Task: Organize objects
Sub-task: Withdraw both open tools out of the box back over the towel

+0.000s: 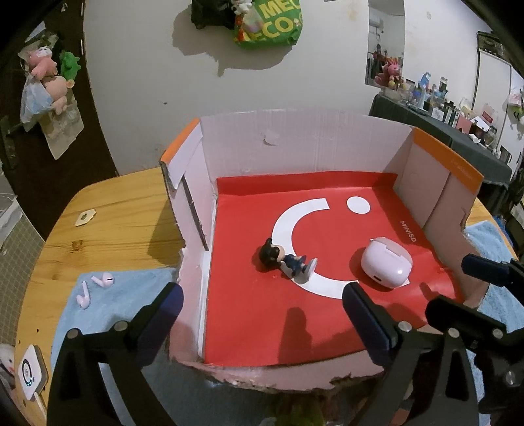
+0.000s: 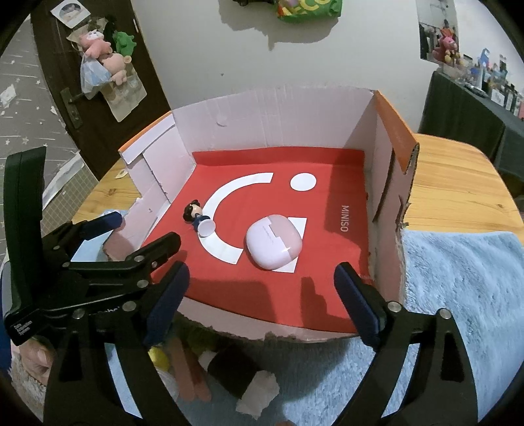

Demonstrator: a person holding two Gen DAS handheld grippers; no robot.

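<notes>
Box (image 1: 304,147) on wood table (image 1: 108,209), red liner (image 1: 262,311) printed "MINISO" in white. Figurine (image 1: 285,259) lies on its side mid-liner; pink earbud case (image 1: 386,262) near it, apart. Two loose earbuds (image 1: 95,288) on blue towel (image 1: 131,281) outside box. Green bag (image 1: 271,23) on wall reads "ECO", rest cut off, perhaps "MEGA". Left gripper (image 1: 262,304) jaws wide apart, empty. Right gripper (image 2: 262,288) likewise spread, nothing between.

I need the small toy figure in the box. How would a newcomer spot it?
Find the open cardboard box with the red paper floor. On that floor, left of the closed pink earbud case, the small dark-haired toy figure lies on its side. It alone has a head and a round white base.
</notes>
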